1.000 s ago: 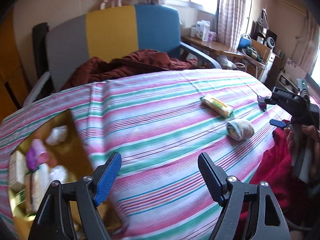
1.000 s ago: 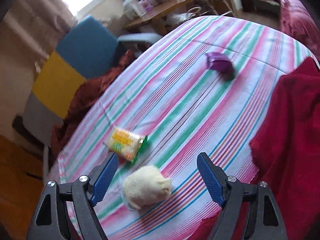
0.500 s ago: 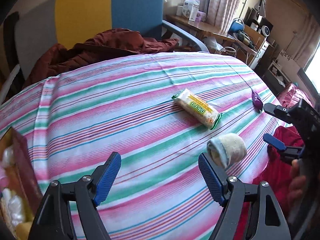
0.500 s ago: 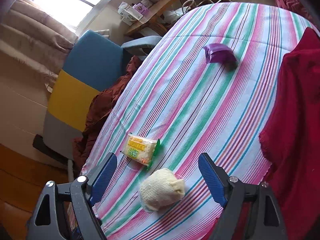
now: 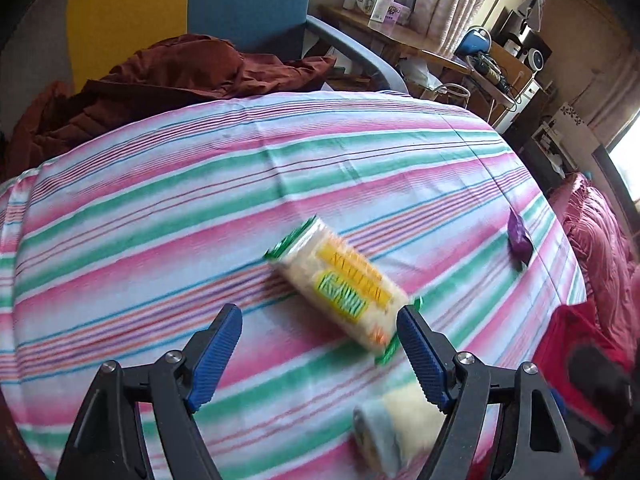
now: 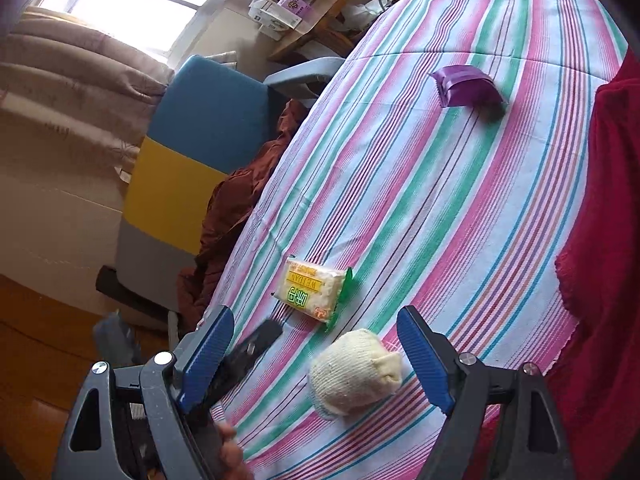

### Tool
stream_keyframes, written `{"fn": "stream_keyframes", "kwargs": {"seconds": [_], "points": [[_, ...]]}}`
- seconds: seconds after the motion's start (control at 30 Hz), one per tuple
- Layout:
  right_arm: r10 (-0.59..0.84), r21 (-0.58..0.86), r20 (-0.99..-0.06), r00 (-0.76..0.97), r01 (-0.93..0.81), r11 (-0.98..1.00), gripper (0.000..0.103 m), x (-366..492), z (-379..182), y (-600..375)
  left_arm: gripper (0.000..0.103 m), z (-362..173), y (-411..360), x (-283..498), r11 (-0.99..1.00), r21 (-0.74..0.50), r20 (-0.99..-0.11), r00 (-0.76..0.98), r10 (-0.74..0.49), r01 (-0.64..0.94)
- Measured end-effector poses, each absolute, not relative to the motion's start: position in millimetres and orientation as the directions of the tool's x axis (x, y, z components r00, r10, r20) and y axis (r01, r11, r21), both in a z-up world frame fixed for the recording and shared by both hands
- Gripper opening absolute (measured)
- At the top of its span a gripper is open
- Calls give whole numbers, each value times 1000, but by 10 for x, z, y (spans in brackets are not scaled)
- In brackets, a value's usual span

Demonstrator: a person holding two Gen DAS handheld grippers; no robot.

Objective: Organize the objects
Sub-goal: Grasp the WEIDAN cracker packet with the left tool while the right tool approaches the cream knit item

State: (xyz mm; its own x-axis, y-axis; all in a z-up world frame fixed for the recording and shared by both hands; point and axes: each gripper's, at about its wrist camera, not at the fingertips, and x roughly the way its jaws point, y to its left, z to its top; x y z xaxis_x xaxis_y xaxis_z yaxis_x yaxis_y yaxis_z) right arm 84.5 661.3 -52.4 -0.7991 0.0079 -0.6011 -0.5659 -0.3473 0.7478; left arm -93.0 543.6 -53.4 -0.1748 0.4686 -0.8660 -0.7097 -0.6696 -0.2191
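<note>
My left gripper [image 5: 320, 344] hangs wide apart over the striped cloth [image 5: 160, 216], nothing in it; the yellow-and-green packet [image 5: 340, 286] lies just ahead, its near end by the right fingertip. My right gripper [image 6: 316, 344] gapes too, the cream rolled sock [image 6: 352, 376] lying loose between the blue pads. The purple pouch [image 6: 466, 86] sits well apart, farther along. No container shows.

Striped cloth [image 5: 168, 216] covers the table. Behind it, armchair [image 5: 248, 0] w/ grey, yellow & blue back panels; brown garment [image 5: 168, 76] heaped on seat. Red fabric [image 6: 600, 220] overlaps cloth's edge. Wooden side table [image 5: 404, 42] by curtains [image 6: 80, 72] holds boxes [image 5: 376, 0].
</note>
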Motion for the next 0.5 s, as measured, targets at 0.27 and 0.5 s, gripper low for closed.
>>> {"fn": "stream_keyframes", "kwargs": {"seconds": [0.27, 0.5], "points": [[-16, 725, -617, -787, -560, -402, 85, 749, -514, 6553, 85, -862, 5930, -1160, -703, -235, -907, -109, 407, -671], [-33, 695, -655, -755, -585, -419, 85, 693, -572, 6555, 58, -879, 5839, -964, -621, -84, -881, -234, 412, -779]]}}
